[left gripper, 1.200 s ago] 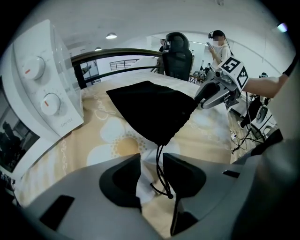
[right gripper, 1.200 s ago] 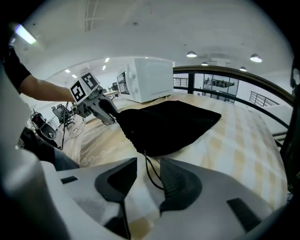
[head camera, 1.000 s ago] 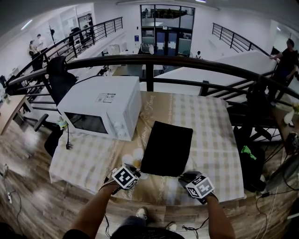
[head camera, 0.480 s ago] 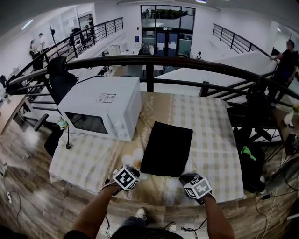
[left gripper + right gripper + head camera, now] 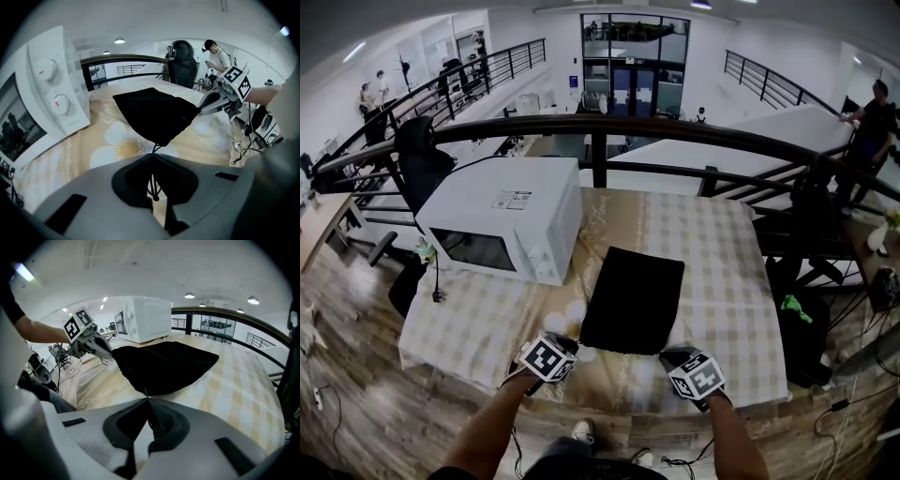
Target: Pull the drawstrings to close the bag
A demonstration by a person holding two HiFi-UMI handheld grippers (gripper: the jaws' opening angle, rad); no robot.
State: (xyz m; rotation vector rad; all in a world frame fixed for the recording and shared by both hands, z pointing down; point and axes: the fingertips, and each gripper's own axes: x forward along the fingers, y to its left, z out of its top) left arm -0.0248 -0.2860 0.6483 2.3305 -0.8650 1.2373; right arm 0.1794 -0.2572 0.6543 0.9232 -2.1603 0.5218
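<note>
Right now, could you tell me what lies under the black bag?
The black bag lies on the checked, flower-printed tablecloth, which shows around its edges. Anything directly beneath the fabric is covered, so I cannot tell whether something else is under it.

Black bag [image 5: 633,300], beige checked tablecloth [image 5: 727,281]

Left gripper [image 5: 152,155] & right gripper [image 5: 146,398]: grey shells, dark jaws, b&w square-marker cubes [image 5: 546,359].

We note the bag [image 5: 633,300] is matt black cloth, its drawstrings [image 5: 152,185] thin cord; microwave [image 5: 502,202] smooth white; tablecloth [image 5: 722,281] soft checked fabric.
</note>
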